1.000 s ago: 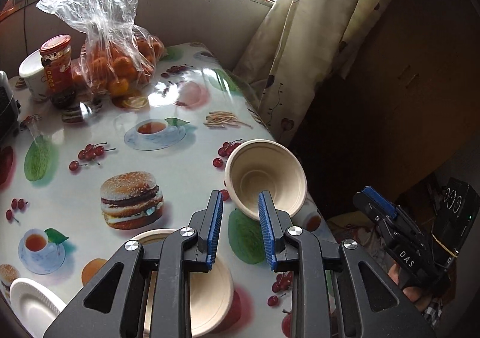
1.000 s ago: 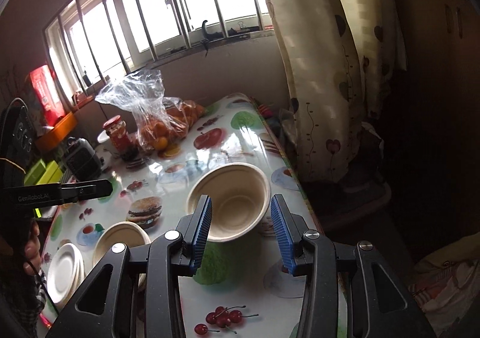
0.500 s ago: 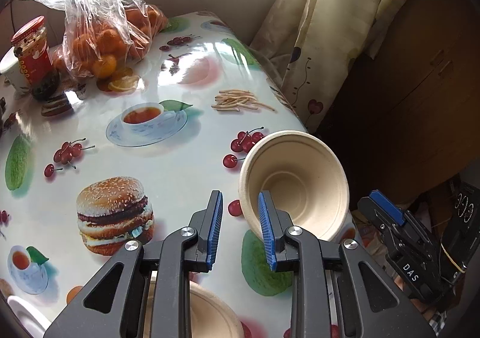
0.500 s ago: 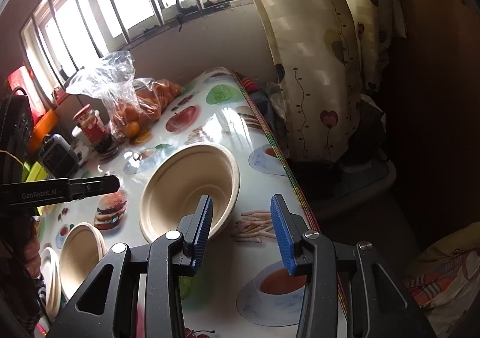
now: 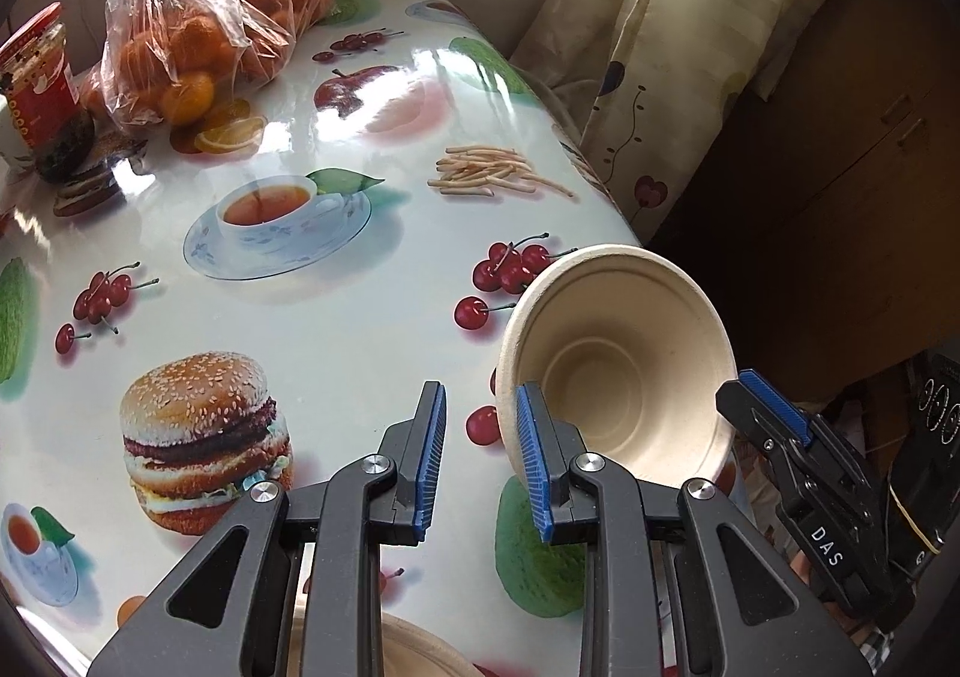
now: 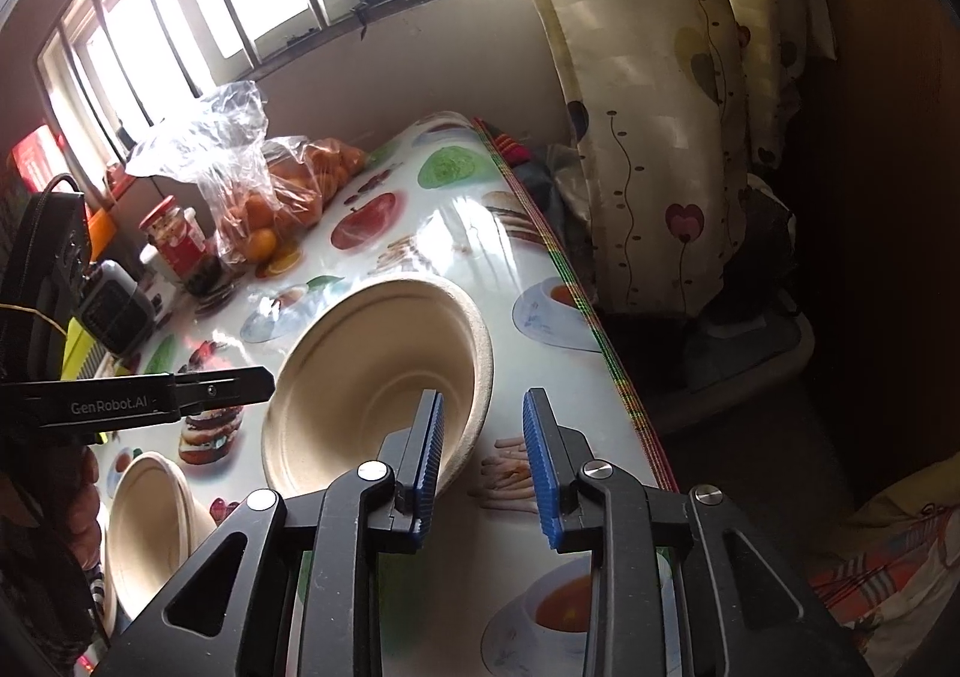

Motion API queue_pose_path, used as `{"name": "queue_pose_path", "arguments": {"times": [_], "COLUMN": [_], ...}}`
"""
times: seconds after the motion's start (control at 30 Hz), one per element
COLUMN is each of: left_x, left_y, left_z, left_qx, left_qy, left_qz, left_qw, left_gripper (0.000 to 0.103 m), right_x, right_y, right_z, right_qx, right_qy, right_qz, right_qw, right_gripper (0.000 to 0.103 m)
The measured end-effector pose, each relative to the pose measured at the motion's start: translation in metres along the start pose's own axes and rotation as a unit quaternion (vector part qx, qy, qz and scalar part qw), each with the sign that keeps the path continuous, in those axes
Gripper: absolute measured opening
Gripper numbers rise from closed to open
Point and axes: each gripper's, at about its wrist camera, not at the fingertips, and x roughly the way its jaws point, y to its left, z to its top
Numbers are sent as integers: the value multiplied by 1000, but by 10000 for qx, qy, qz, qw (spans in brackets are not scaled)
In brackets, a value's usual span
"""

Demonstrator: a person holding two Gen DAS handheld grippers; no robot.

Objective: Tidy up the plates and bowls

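The left gripper (image 5: 480, 455) points steeply down at the bench (image 5: 336, 341), its jaws a little apart with nothing between them. A beige bowl (image 5: 618, 371) stands tilted at the bench's right edge, its opening turned toward this gripper. The bowl's near rim lies against the outer side of the gripper's right finger, outside the gap. The right gripper (image 6: 483, 455) comes at the bowl from the other side. Its jaws have just been closing, and the bowl's wall passes between them, close by the left pad, with a clear gap to the right pad. So the jaws are not clamped on it. A second bowl (image 6: 150, 527) sits on the bench, near the left gripper. A bag of oranges (image 5: 198, 35) and a red jar (image 5: 36, 77) stand at the far end.
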Motion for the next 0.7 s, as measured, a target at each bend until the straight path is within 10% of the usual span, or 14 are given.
{"name": "queue_pose_path", "arguments": {"times": [0.7], "left_x": [8], "left_y": [-4], "left_z": [0], "left_qx": [-45], "left_qy": [99], "left_qz": [-168], "left_qw": [9998], "left_gripper": [7], "right_x": [11], "right_y": [1], "right_z": [0], "right_qx": [101], "right_qy": [111], "right_qz": [140], "right_qw": [9998], "right_gripper": [16]}}
